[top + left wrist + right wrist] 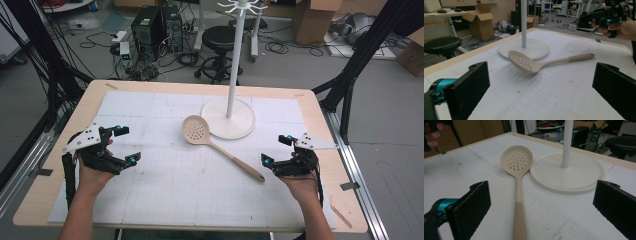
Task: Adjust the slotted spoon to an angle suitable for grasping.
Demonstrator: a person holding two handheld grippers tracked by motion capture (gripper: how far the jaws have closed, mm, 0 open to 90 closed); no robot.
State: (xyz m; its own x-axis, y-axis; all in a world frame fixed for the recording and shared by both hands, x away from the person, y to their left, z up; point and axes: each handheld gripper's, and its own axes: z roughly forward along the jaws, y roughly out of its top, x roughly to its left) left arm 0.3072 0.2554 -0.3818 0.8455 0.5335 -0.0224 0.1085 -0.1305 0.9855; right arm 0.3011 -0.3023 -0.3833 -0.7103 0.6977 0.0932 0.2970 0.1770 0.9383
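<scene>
A beige slotted spoon [216, 144] lies on the white mat, its perforated bowl [522, 63] beside the base of a white stand [229, 117] and its handle [519, 220] pointing to the near right. My left gripper [126, 145] hovers at the left of the table, open, with nothing between its jaws. At the right, my right gripper [276, 149] is open too, empty, with the spoon's handle end just in front of it. The right gripper [610, 21] also shows far off in the left gripper view.
The white stand's pole [235, 55] rises from its round base [569, 173] at the back middle of the mat [165, 185]. The wooden table edge [50, 150] frames the mat. A black stool [220, 37], computers and cartons stand on the floor beyond.
</scene>
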